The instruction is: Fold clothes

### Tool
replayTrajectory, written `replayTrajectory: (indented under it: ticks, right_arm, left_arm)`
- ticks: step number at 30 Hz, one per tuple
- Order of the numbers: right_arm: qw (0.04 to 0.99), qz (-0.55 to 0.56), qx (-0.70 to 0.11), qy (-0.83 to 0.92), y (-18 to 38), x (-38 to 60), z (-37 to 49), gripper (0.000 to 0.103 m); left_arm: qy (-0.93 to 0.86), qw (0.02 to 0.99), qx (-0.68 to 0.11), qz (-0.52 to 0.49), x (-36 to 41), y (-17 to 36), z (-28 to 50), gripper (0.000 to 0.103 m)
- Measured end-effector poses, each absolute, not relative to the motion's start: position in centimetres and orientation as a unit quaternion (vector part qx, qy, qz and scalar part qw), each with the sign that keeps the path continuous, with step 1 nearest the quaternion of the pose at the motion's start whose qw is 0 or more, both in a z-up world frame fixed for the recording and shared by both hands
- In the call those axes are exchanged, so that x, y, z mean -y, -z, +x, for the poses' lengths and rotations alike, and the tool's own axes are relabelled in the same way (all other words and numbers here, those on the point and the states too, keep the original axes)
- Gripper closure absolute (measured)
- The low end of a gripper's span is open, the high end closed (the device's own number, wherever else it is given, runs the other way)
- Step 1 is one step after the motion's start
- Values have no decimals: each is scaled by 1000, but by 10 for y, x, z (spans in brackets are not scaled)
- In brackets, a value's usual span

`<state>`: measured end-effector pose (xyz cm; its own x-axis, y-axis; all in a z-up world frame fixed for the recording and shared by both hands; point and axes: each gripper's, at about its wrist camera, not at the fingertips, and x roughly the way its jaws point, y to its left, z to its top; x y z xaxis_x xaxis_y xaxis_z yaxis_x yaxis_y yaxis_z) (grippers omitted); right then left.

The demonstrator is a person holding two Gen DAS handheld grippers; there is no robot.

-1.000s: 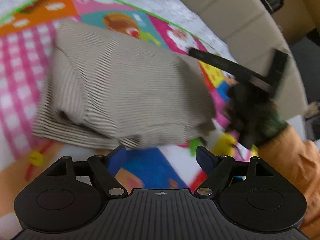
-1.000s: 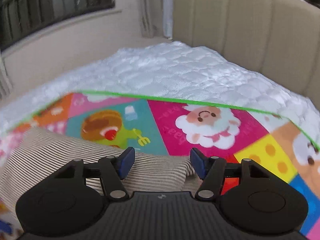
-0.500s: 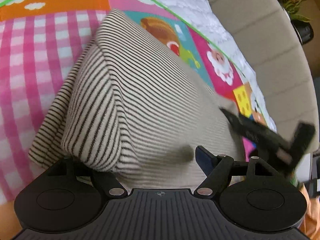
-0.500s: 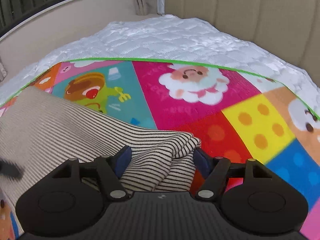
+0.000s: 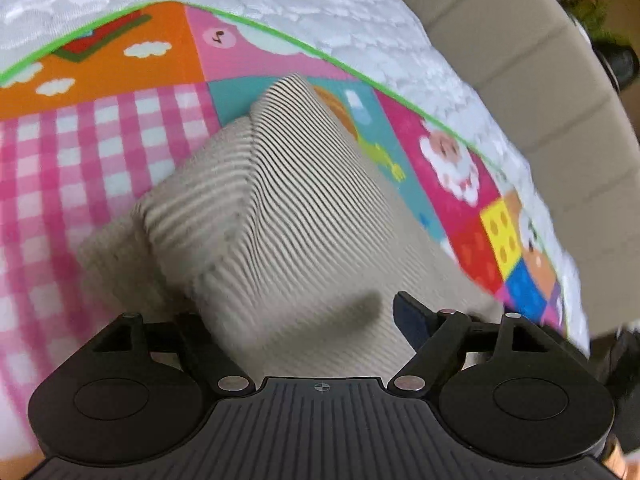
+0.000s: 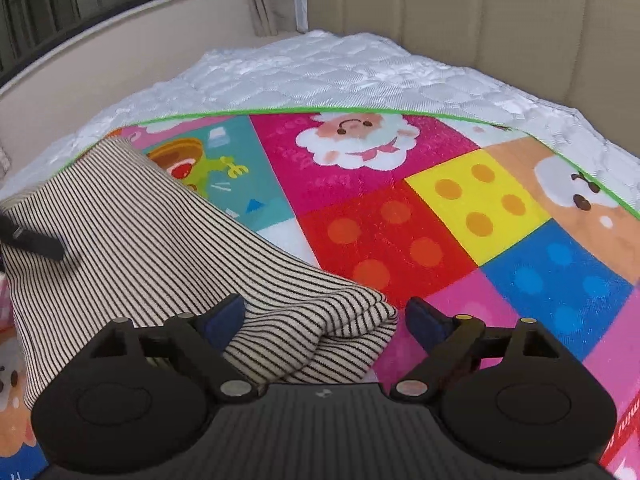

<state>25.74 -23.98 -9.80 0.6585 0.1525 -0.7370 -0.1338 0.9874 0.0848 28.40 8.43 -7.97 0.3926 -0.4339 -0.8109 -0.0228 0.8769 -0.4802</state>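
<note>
Left gripper (image 5: 320, 312) and right gripper (image 6: 324, 316) both gape wide around the folded striped garment (image 6: 140, 248), lower frame, gripping nothing

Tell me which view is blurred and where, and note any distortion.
Left wrist view: motion blur smears the striped garment near the left gripper and the frame's right edge. Right wrist view: sharp stripes and play mat. Both views: fisheye bends the mat's green border.

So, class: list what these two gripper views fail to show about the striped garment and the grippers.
- Left view: the left gripper has one finger hidden under the striped garment.
- Left view: garment's near edge is blurred.
- Right view: garment's near end hidden behind the right gripper.
- Garment type: unclear.
</note>
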Motion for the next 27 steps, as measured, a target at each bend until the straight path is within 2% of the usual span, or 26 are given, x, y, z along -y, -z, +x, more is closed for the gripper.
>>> replayTrajectory:
  ticks: [4, 6, 11, 17, 27]
  right_arm:
    - [912, 19, -404, -73, 98, 243, 256, 11]
    - [911, 23, -405, -68, 98, 246, 257, 6]
    - [913, 19, -404, -60, 97, 248, 251, 4]
    - [911, 33, -406, -58, 98, 262, 244, 0]
    - [901, 74, -423, -57, 107, 261, 231, 0]
  left_arm:
    - [150, 794, -556, -196, -85, 68, 252, 13]
    - [163, 780, -569, -204, -83, 68, 242, 12]
    - [189, 757, -584, -224, -63, 80, 236, 12]
    - [178, 761, -587, -212, -33, 102, 254, 18]
    - [148, 790, -555, -216, -30, 104, 291, 26]
